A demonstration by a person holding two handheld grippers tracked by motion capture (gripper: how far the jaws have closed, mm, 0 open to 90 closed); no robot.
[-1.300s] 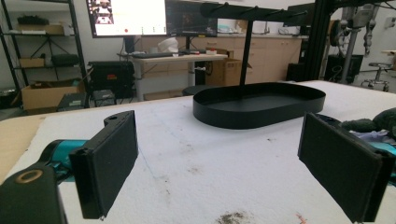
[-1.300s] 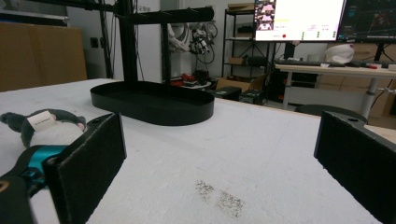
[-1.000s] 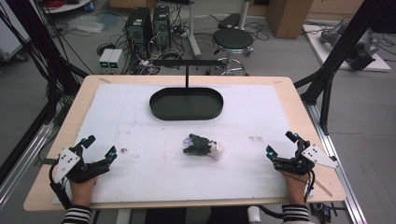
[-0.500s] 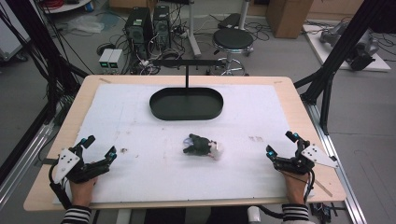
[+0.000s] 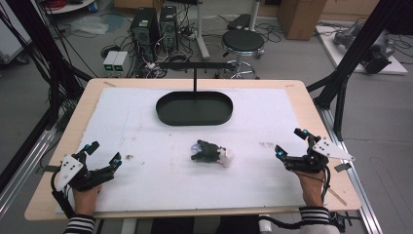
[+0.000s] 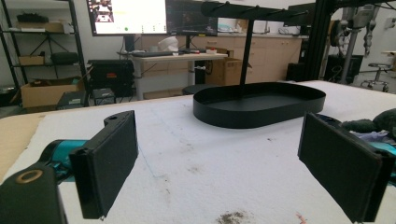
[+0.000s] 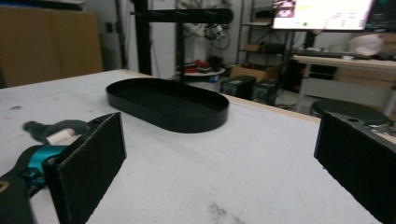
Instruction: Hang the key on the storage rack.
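Left gripper (image 5: 103, 154) resting low at the near left corner of the table, jaws spread wide, nothing between them. Same in the left gripper view (image 6: 224, 168): two black pads far apart, bare white mat (image 6: 187, 154) in the gap, a small dark speck of dirt on the mat just ahead. Hand (image 5: 86, 197) behind it at the table edge, striped sleeve cuff below.

Right gripper (image 5: 290, 142) mirrored at the near right corner, jaws likewise wide apart and empty. Right gripper view (image 7: 219, 168) confirms: pads at either edge, mat between. Grey three-cornered plate on top, cable trailing back past the wrist.

Small bundle (image 5: 210, 152) lying on the mat roughly midway between the two grippers, well apart from both. Dark green-black mass with a pale, whitish part on its right side; exact make-up hard to tell. Visible at the far right edge in the left gripper view (image 6: 373, 122), at the left in the right gripper view (image 7: 56, 130).

Black oval tray (image 5: 195, 108) beyond the bundle, toward the far side of the table, separate from it. Thin black T-shaped stand (image 5: 195, 73) rising from the tray's far side.
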